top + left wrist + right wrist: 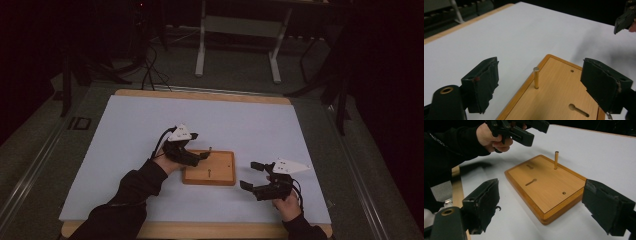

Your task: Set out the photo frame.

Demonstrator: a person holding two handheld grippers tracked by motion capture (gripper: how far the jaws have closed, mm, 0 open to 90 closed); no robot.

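Note:
A wooden board [215, 172] lies flat on the white sheet near the table's front middle. A thin brass pin [210, 149] stands upright in its far left corner. My left gripper [199, 145] hovers over the board's left end, jaws open. In the left gripper view the pin [536, 77] stands ahead between the jaws, touching neither pad, with the board [559, 92] below. My right gripper [249, 175] is open just right of the board and holds nothing. The right gripper view looks between its open jaws [541, 188] at the board [544, 185], the pin [556, 160] and the left gripper [524, 132].
The board has a keyhole slot [531, 182] and a small round hole [564, 193]. A white sheet [150, 125] covers the wooden table [200, 95]. A light metal stand [240, 30] and cables are on the dark floor beyond.

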